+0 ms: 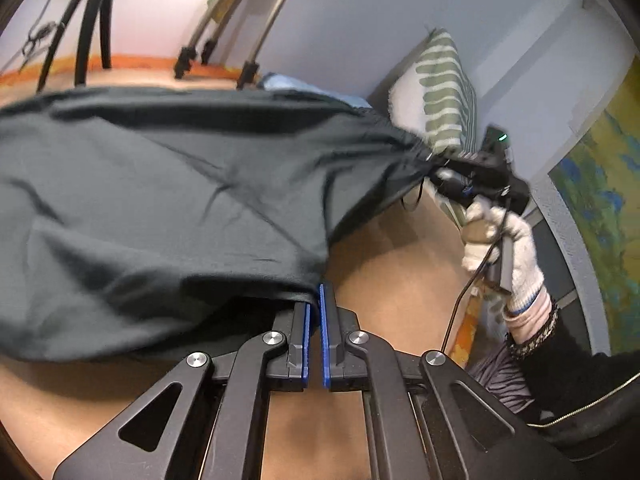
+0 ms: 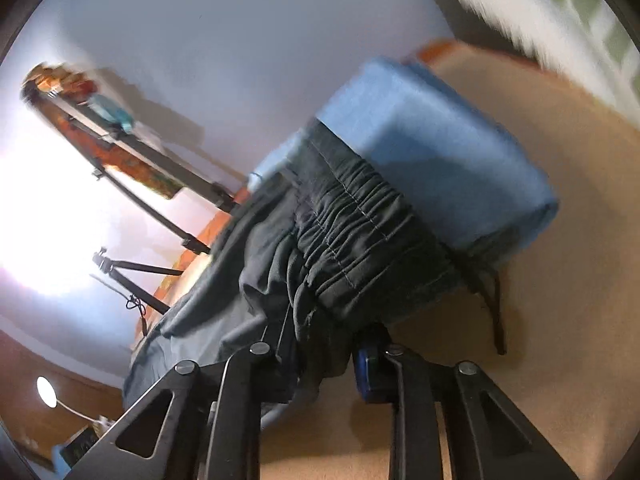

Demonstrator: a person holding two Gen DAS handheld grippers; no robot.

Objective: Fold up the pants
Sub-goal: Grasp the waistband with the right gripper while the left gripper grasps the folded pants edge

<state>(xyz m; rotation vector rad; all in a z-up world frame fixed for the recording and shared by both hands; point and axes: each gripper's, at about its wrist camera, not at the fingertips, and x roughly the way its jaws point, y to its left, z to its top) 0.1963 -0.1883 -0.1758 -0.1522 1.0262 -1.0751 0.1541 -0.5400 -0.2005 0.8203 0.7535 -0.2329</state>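
Dark grey-green pants (image 1: 160, 208) hang stretched between both grippers above a tan surface (image 1: 400, 264). My left gripper (image 1: 315, 300) is shut on one edge of the pants; its blue pads pinch the cloth. My right gripper (image 1: 436, 174), held by a gloved hand (image 1: 504, 240), is shut on the gathered waistband end. In the right wrist view the elastic waistband (image 2: 360, 236) bunches over my right gripper (image 2: 340, 344) and hides its left finger; a drawstring (image 2: 496, 312) dangles.
A folded blue cloth (image 2: 440, 148) lies on the tan surface behind the waistband. A green-striped pillow (image 1: 444, 92) leans on the wall. Tripod legs (image 1: 92, 28) and metal poles (image 1: 248, 32) stand at the far edge.
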